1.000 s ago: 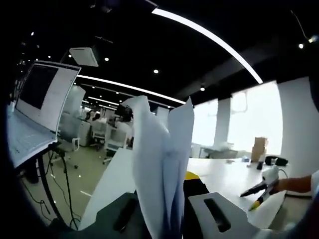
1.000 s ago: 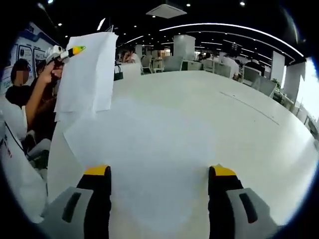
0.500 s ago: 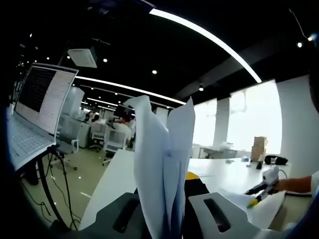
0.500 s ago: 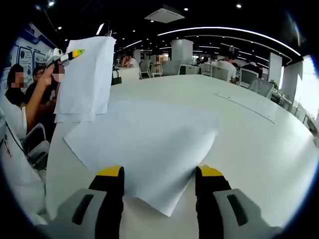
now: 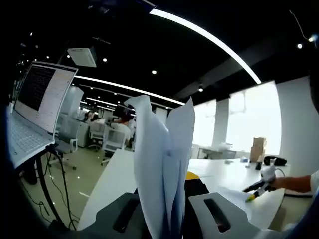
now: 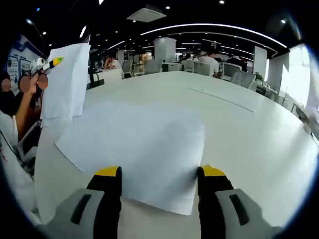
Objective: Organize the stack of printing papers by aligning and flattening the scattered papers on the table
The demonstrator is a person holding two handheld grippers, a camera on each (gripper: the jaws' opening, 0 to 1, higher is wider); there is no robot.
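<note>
The left claw [image 5: 167,209] is closed on a bundle of held papers [image 5: 162,164], which stand upright between its jaws and rise high above the white worktop [image 5: 219,174]. In the right gripper view this same bundle [image 6: 62,82] hangs at the far left, lifted off the surface, with the left claw [image 6: 47,63] pinching its top edge and the person's hand [image 6: 35,82] behind it. The right claw [image 6: 158,177] has its jaws wide apart and holds nothing; it hovers low over the worktop [image 6: 249,134]. Directly in front of it lies one flat sheet [image 6: 134,144], its near edge running between the two yellow jaw tips and its far corner reaching towards the hanging bundle. The long axis of this sheet seems to go from the lower right to the upper left of that view, so it lies skewed to the line of the jaws. I judge that the right claw is much nearer to the flat sheet, and the next move probably depends on bringing the bundle and this sheet together with their edges square.
</note>
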